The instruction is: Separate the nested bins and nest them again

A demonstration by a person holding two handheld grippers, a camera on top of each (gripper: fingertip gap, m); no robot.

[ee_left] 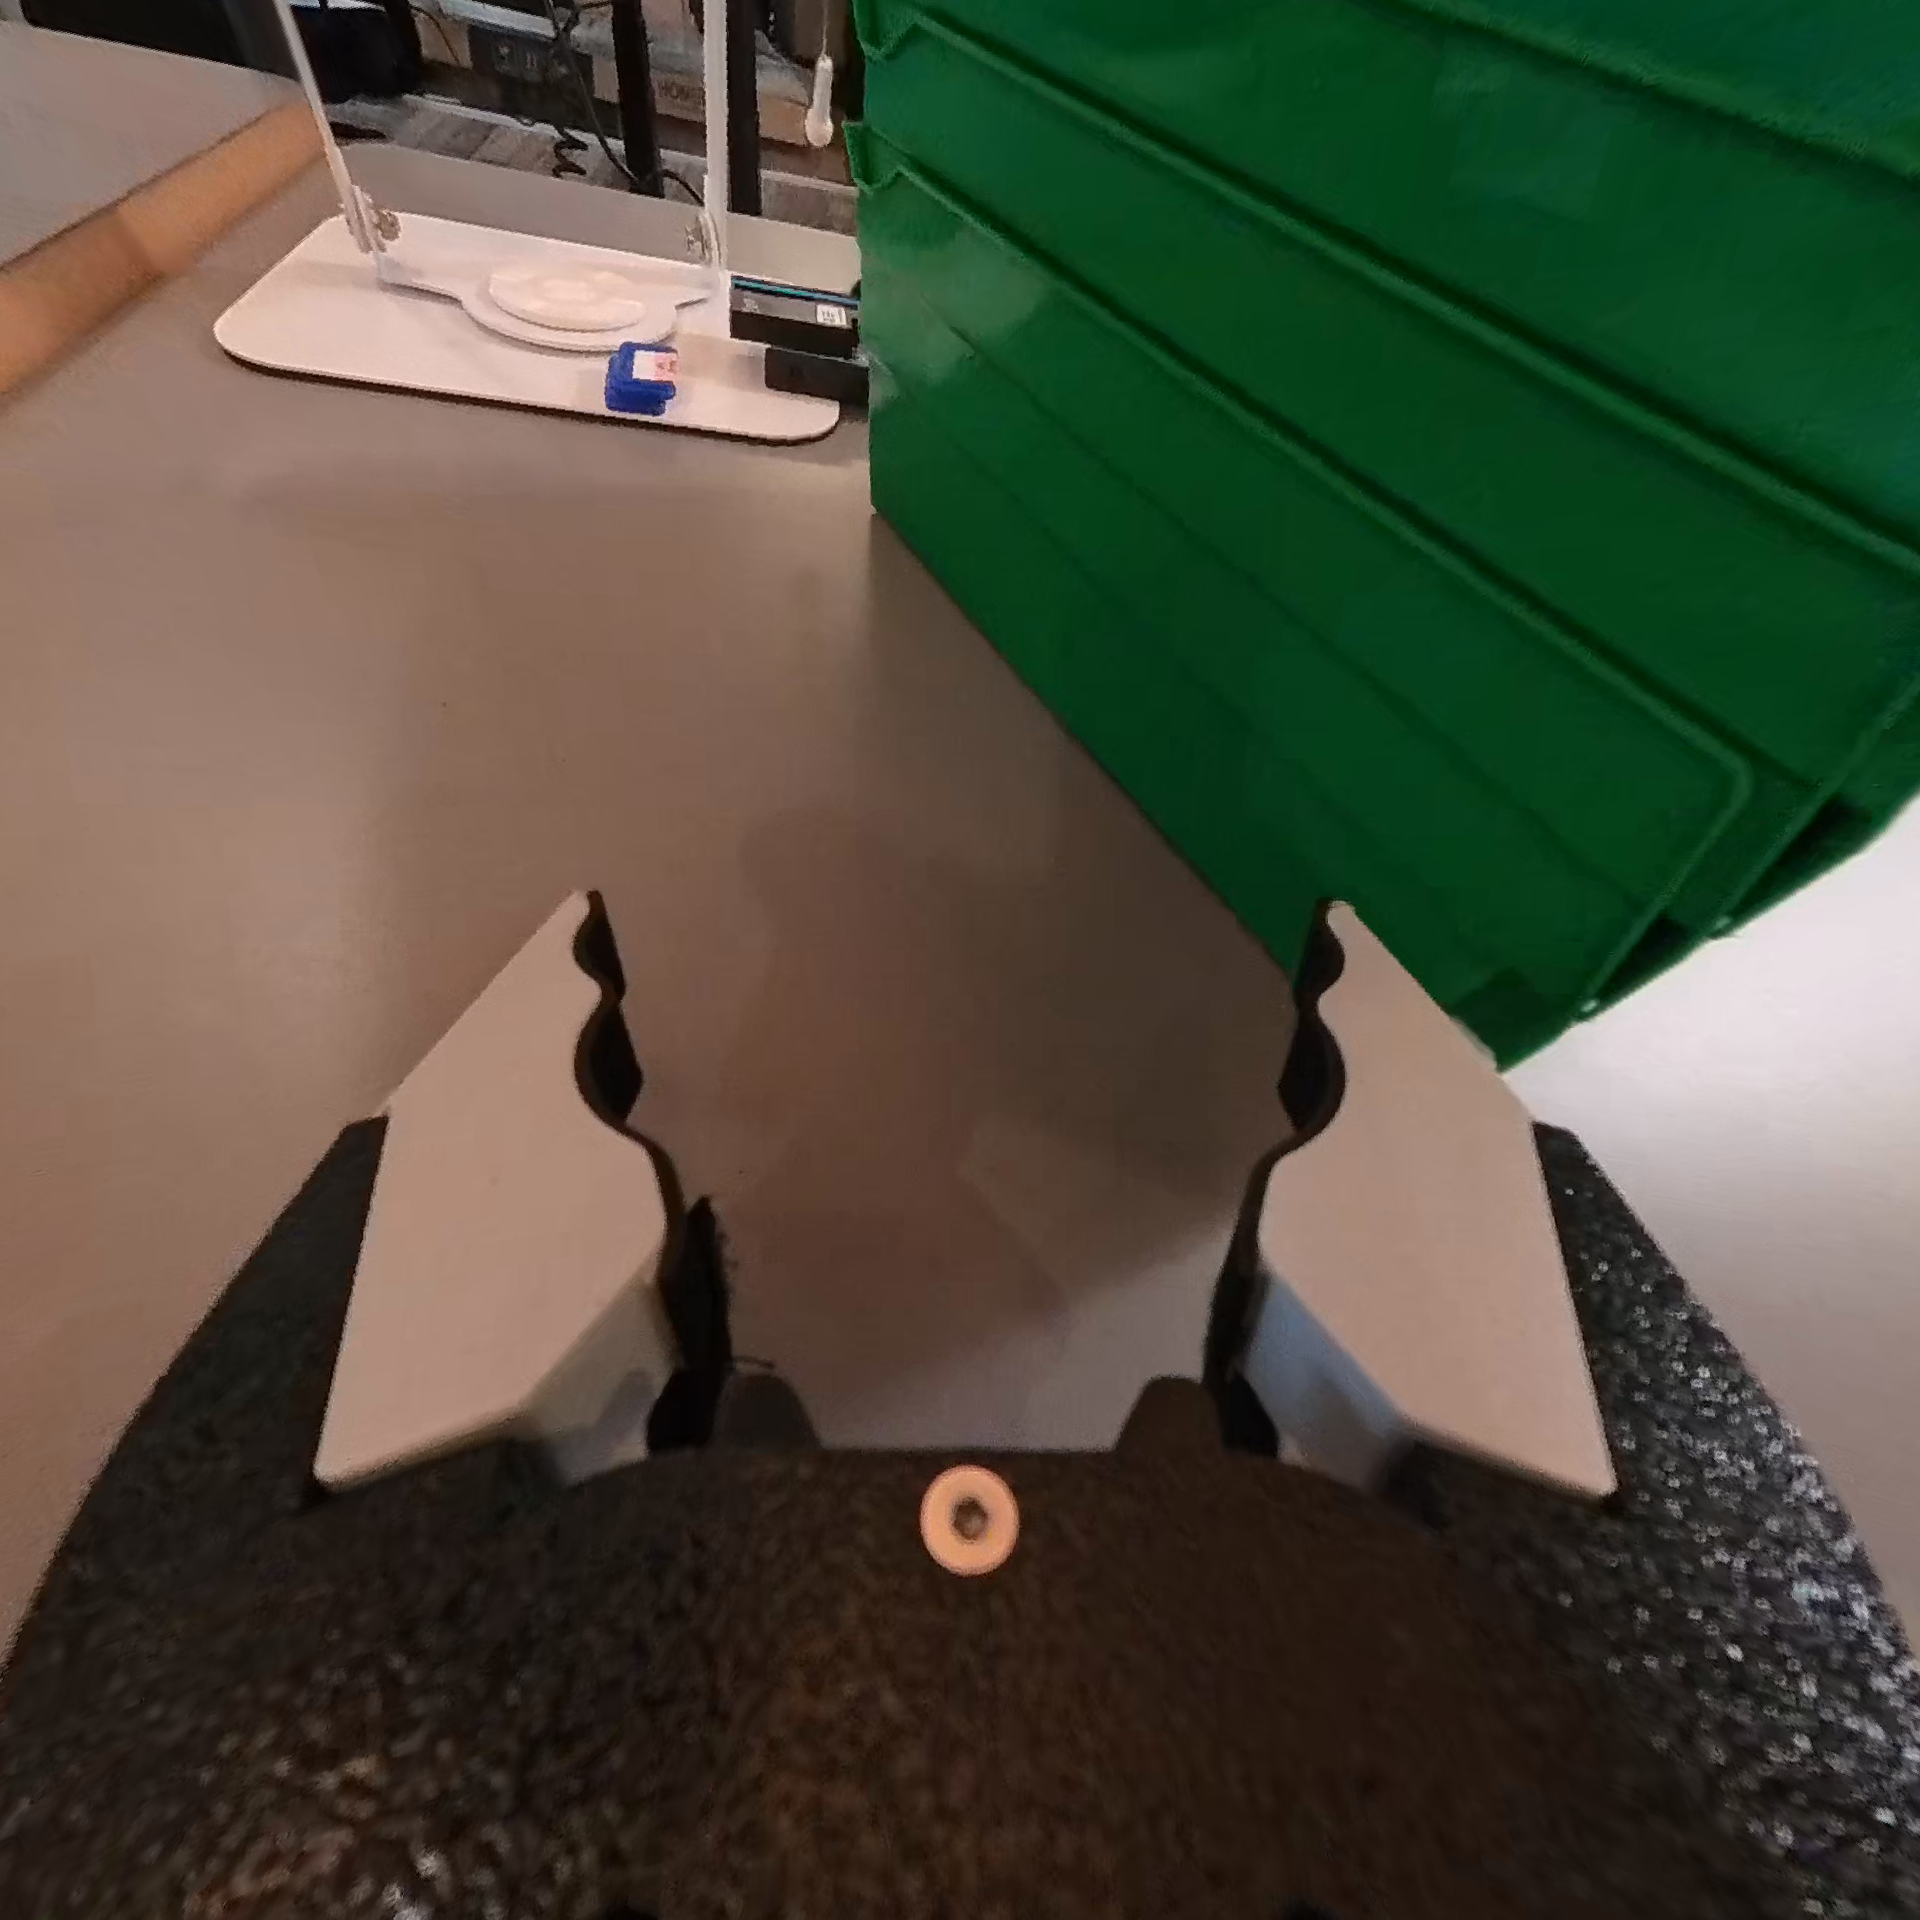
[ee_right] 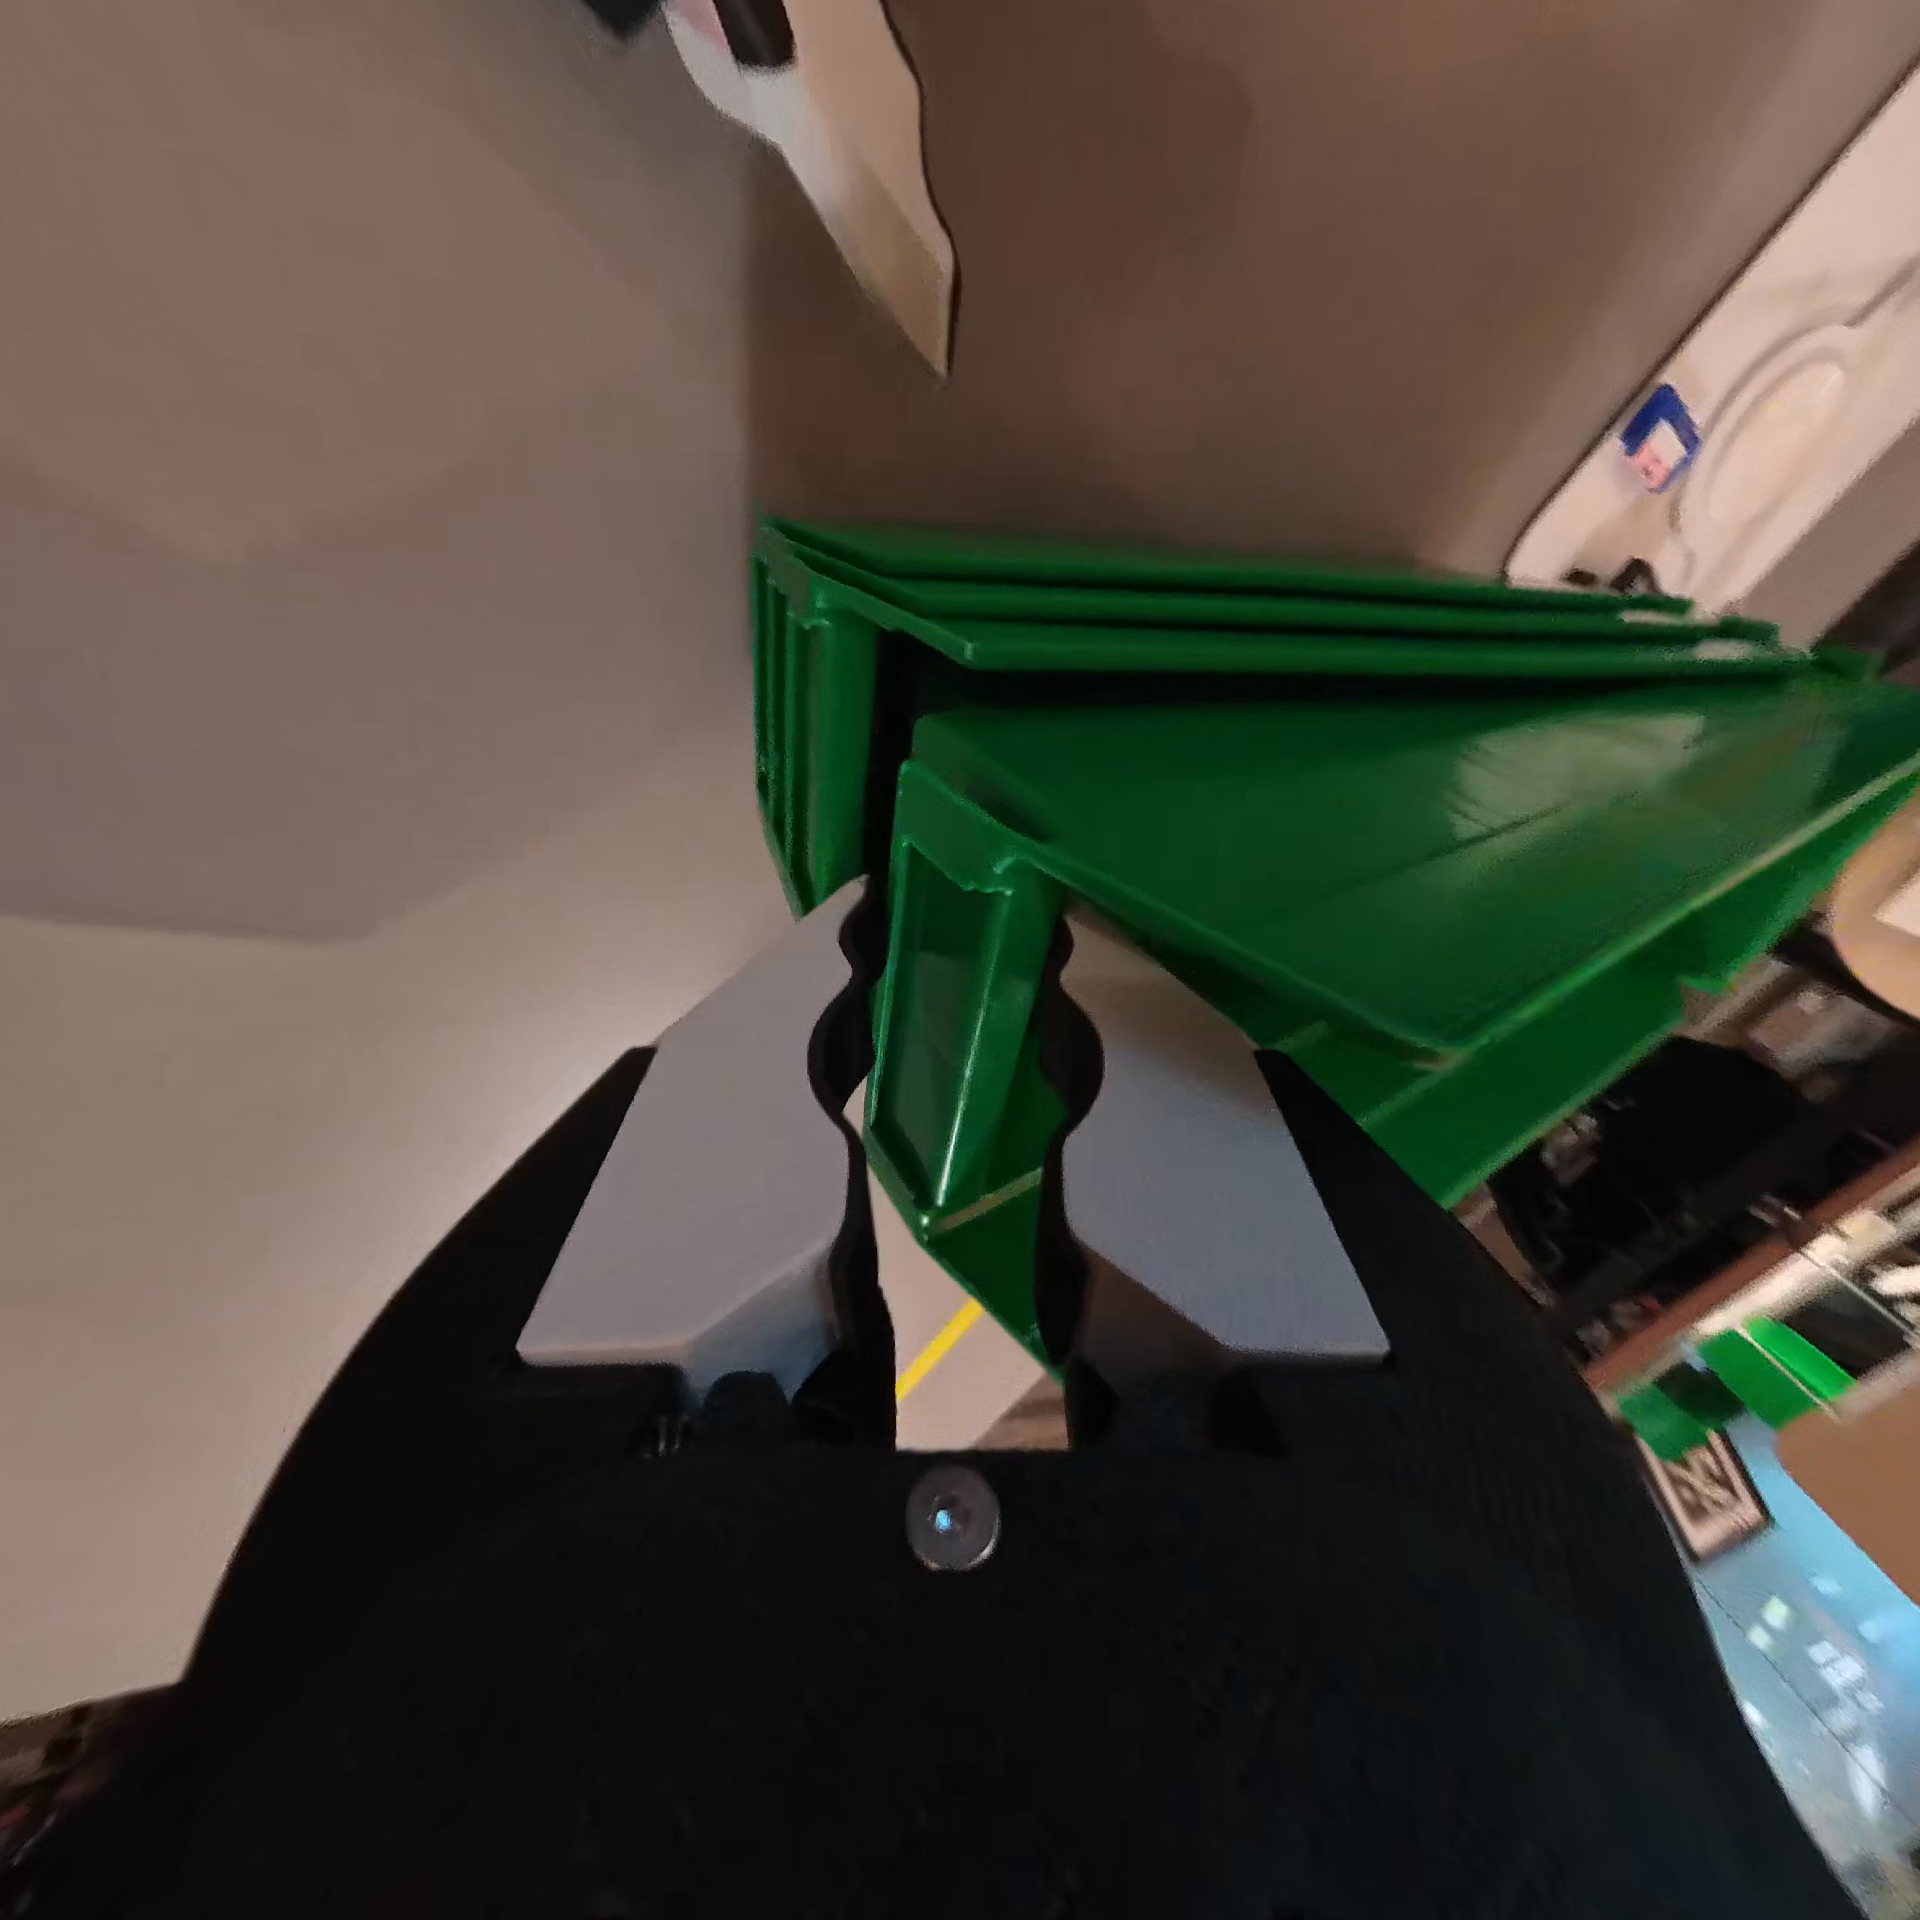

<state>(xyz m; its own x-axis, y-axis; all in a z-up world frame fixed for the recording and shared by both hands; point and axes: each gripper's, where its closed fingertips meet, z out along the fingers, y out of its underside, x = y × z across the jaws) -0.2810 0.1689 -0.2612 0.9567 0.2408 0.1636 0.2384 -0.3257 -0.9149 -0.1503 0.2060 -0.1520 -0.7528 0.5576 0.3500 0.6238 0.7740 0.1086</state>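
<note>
A stack of nested green plastic bins [ee_left: 1382, 499] stands on the grey table [ee_left: 468, 727], filling the right of the left wrist view. My left gripper [ee_left: 961, 935] is open and empty, low over the table just left of the stack's near corner. In the tilted right wrist view, my right gripper [ee_right: 961, 997] is shut on the corner rim of the outermost green bin [ee_right: 1403, 862], which is pulled partly away from the other nested bins [ee_right: 1195, 613] behind it. The far ends of the bins are out of view.
A white stand base [ee_left: 499, 332] with a small blue block [ee_left: 641, 379] on it sits at the back left, and shows in the right wrist view [ee_right: 1766, 395]. Black boxes [ee_left: 795, 312] lie beside the stack. The other gripper's finger [ee_right: 883, 239] shows at top.
</note>
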